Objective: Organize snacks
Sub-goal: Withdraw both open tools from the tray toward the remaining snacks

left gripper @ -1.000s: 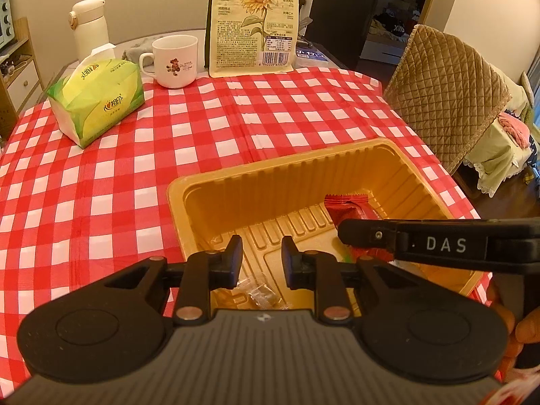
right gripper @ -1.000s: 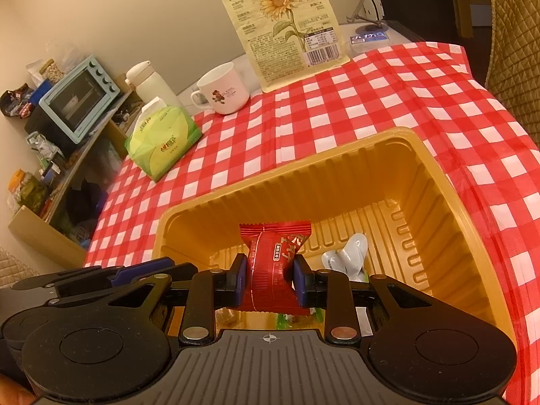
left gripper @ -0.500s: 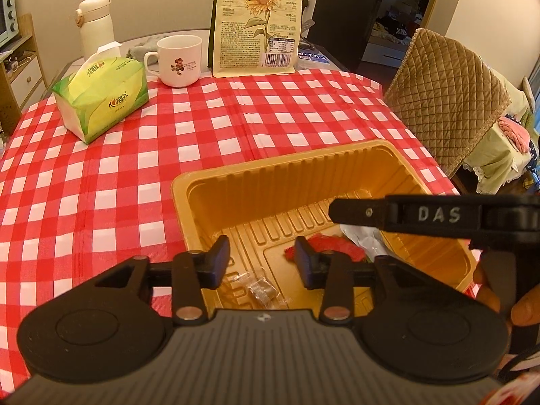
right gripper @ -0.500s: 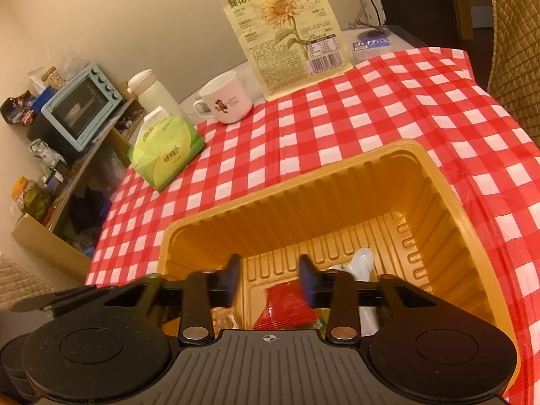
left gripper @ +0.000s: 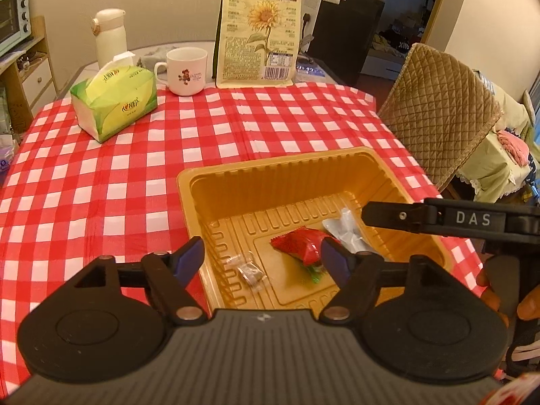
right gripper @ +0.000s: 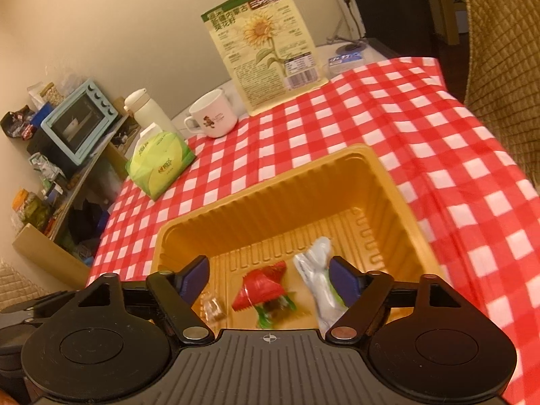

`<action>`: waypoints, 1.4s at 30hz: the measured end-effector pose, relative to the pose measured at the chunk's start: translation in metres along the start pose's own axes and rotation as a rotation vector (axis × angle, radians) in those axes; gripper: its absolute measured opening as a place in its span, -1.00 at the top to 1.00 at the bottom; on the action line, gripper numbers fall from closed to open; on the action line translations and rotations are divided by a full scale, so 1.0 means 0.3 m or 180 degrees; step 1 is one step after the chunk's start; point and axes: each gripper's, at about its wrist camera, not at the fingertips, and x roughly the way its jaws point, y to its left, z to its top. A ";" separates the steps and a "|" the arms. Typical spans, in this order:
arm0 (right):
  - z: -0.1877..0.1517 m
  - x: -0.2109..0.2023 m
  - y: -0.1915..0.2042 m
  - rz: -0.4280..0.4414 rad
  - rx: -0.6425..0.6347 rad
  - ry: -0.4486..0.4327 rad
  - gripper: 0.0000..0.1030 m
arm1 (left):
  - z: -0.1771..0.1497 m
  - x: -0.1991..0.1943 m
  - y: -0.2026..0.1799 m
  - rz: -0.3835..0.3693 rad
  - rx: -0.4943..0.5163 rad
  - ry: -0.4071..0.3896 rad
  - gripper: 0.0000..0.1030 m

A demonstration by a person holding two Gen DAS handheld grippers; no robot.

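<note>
While the left wrist view looks down past the left gripper (left gripper: 262, 259), its jaws have just been opening and stand wide with nothing between them. Below them the yellow tray (left gripper: 280, 162) on the checked worktop (left gripper: 101, 182) holds 3 visible snacks: a red packet (left gripper: 300, 241), a clear-wrapped sweet (left gripper: 248, 270) and a pale packet (left gripper: 344, 231). No loose snack shows on the cloth, so sorting looks well along. This view alone shows the right gripper's arm (left gripper: 449, 218) from the side, and fingertips (left gripper: 491, 298) of the hand holding it.

From the right wrist view, the right gripper (right gripper: 270, 275) is likewise spread wide and empty, its jaws just opened, with the red packet (right gripper: 261, 287) lying free on the tray (right gripper: 270, 185) floor. Only here appears something green (right gripper: 266, 314) under that packet; whether more snacks wait off-frame cannot be told.
</note>
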 end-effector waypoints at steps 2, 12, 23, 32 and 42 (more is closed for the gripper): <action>-0.012 -0.037 -0.013 -0.0002 0.0020 -0.0032 -0.59 | -0.011 -0.033 -0.016 -0.0010 0.0008 -0.0033 -0.52; -0.114 -0.260 -0.054 0.0056 0.0066 -0.0154 -0.70 | -0.112 -0.224 -0.109 -0.0102 -0.0005 -0.0201 -0.68; -0.300 -0.523 -0.063 0.0071 -0.0185 -0.0245 -0.71 | -0.321 -0.410 -0.239 -0.0051 0.0174 -0.0241 -0.69; -0.486 -0.643 -0.075 -0.0004 -0.0500 -0.0091 -0.71 | -0.480 -0.503 -0.307 -0.0088 0.0078 -0.0147 -0.69; -0.643 -0.694 -0.115 -0.0040 -0.0622 0.0153 -0.71 | -0.616 -0.550 -0.355 -0.0036 0.0011 -0.0027 -0.69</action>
